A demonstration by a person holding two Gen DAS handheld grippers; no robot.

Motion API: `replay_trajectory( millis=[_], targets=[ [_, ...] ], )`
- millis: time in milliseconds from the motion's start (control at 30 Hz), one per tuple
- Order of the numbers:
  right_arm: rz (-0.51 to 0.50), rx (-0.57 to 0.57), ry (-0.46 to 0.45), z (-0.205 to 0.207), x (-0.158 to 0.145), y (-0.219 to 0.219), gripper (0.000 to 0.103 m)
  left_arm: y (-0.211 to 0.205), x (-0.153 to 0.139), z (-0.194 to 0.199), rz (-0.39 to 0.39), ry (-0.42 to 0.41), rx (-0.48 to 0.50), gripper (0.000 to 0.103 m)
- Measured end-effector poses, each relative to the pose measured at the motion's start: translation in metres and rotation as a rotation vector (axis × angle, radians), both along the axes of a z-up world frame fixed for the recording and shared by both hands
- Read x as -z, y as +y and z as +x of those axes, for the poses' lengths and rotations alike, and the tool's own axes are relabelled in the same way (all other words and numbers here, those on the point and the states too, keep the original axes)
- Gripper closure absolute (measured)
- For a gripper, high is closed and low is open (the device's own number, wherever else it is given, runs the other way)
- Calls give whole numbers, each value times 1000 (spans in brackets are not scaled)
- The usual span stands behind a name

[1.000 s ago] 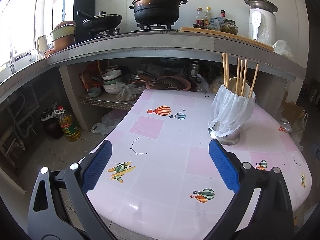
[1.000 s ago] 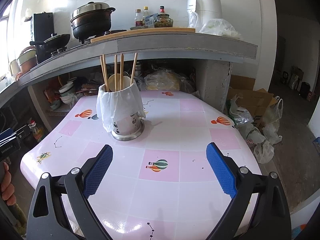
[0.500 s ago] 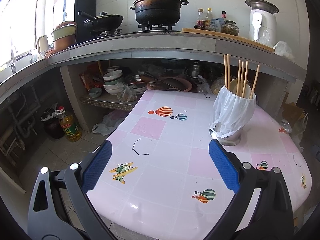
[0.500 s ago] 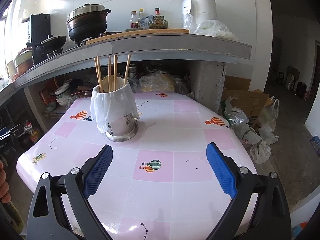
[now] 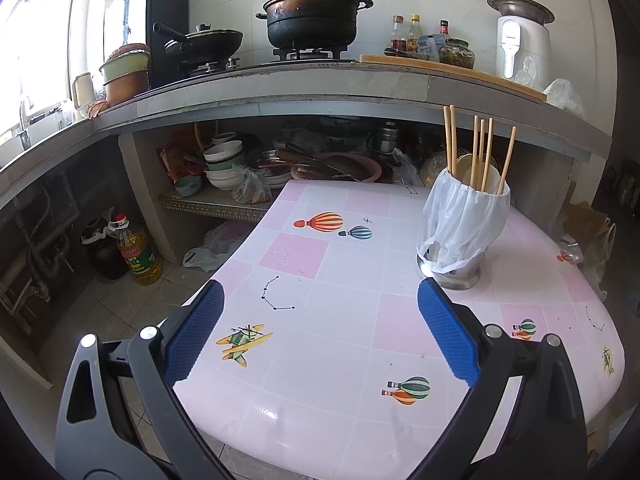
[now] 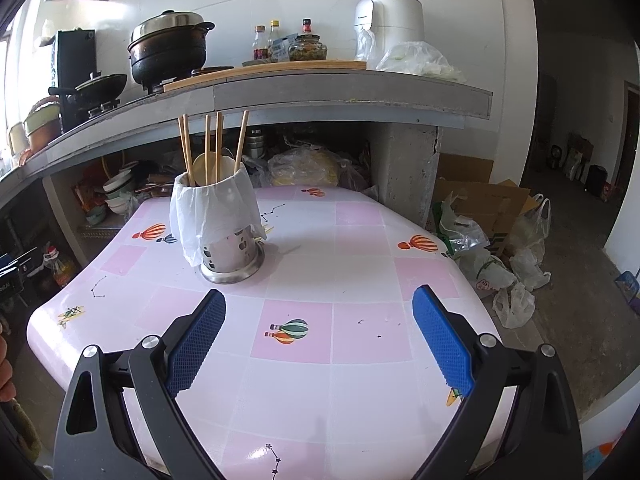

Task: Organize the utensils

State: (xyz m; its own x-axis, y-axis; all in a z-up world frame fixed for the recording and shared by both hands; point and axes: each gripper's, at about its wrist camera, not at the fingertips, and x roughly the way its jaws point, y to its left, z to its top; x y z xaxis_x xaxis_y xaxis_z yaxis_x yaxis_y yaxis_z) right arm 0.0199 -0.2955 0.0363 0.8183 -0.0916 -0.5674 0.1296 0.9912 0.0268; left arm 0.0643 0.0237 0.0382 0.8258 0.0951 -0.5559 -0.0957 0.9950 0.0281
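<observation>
A long grey kitchen counter (image 5: 320,80) is running across the back of both views, carrying a large black lidded pot (image 5: 312,12) at twelve o'clock in the left wrist view and a white appliance (image 6: 390,20) at one o'clock in the right wrist view.

In front of it, a desk (image 5: 352,312) with a pink and white patterned covering, dotted with hot-air balloon pictures, is filling the middle of both views.

A metal utensil holder (image 6: 230,256) is standing upright on the desk, sitting at two o'clock in the left wrist view and at eleven o'clock in the right wrist view. A white plastic bag (image 6: 212,212) is draping over its upper part. Wooden chopsticks (image 5: 478,152) are sticking up out of it, leaning slightly apart, alongside a pale rounded utensil (image 6: 206,166).

The left hand-held gripper (image 5: 320,330) is hovering over the near edge of the desk with its blue-padded jaws spread wide, gripping nothing. The right hand-held gripper (image 6: 318,336) is likewise hovering above the desk, jaws spread wide and holding nothing. The holder is standing just beyond both, untouched.

A yellow oil bottle (image 5: 136,252) is standing on the floor at nine o'clock in the left wrist view.
</observation>
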Motion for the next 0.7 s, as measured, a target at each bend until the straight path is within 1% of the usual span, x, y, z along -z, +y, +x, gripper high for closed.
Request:
replay_trajectory(
  millis=[700],
  targets=[
    [-7, -37, -2, -2, -1, 9, 11, 0, -1, 0, 5, 1, 6, 9]
  ],
)
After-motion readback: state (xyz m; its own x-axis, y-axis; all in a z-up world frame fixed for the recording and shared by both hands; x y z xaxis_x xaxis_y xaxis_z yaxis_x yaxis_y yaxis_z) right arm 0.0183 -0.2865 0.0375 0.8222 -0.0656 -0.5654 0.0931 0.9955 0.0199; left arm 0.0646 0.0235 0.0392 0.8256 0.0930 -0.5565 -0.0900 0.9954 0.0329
